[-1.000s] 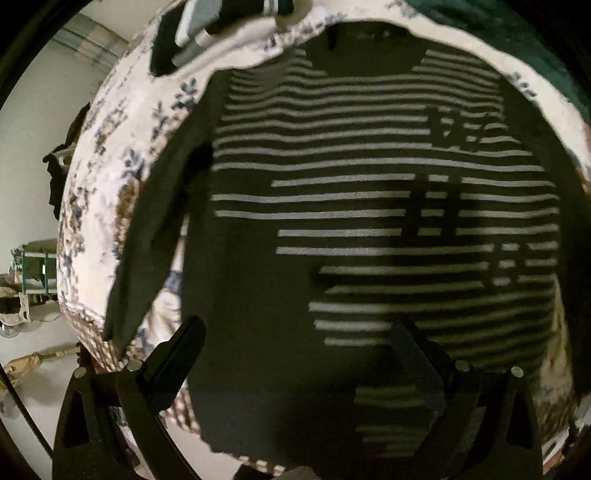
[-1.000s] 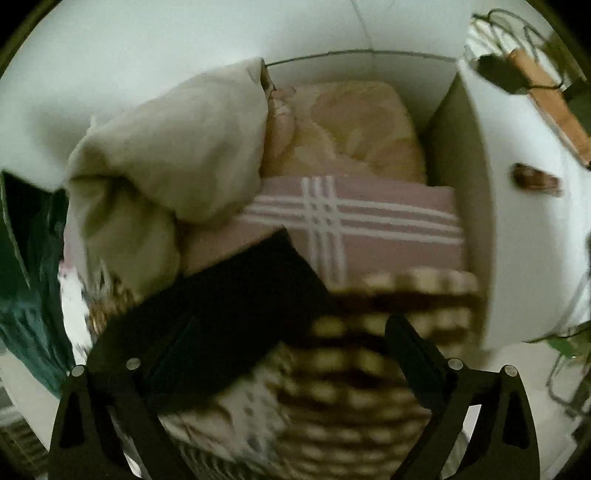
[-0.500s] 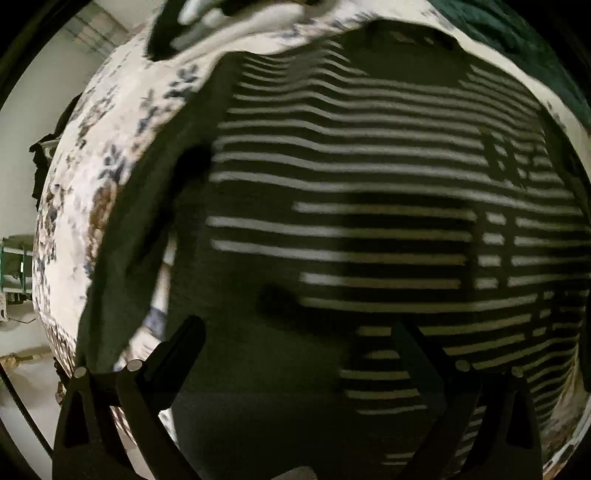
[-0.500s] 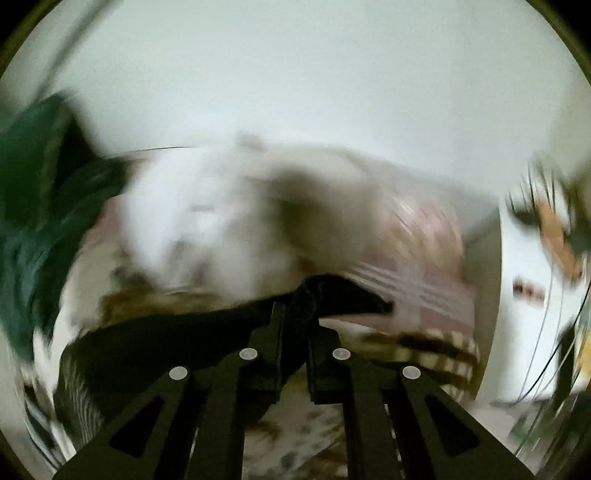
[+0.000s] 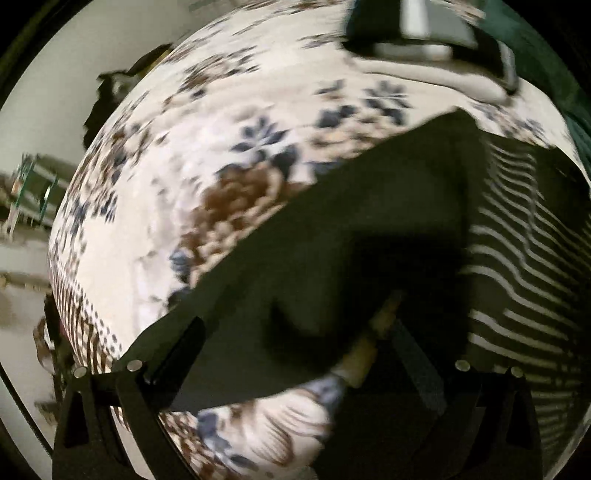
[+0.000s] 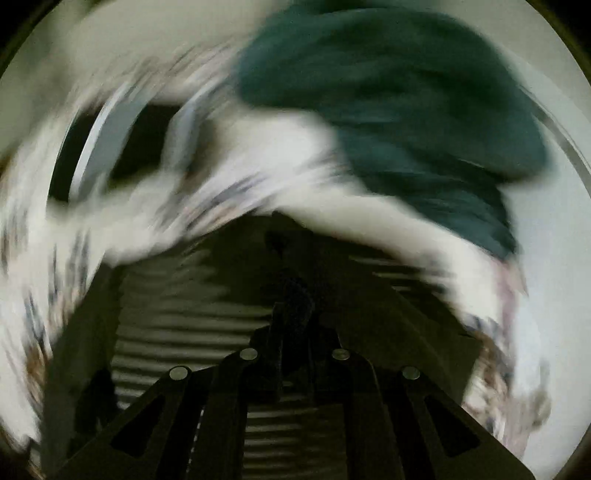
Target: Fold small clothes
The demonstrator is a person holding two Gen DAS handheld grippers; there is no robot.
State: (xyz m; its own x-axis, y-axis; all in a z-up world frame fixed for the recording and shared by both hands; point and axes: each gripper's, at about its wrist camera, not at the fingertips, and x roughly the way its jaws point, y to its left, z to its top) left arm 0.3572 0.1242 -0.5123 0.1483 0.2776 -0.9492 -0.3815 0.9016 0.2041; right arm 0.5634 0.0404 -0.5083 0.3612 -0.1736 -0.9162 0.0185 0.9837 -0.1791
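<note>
1. Striped sweater (image 5: 517, 266): dark, pale horizontal stripes; spread on the floral bedspread (image 5: 155, 229), body at right, plain dark sleeve (image 5: 314, 240) slanting from far right to near left.
2. Left gripper (image 5: 299, 350): fingers wide apart, poised over the sleeve, nothing between them.
3. Right gripper (image 6: 293, 317): fingers together, clamped on a dark bunch of the sweater (image 6: 192, 332); view heavily blurred.
4. Dark green cloth (image 6: 406, 103): far right in right view, beyond the sweater.
5. Dark and grey object (image 5: 424, 33): far edge of bedspread; kind unclear.
</note>
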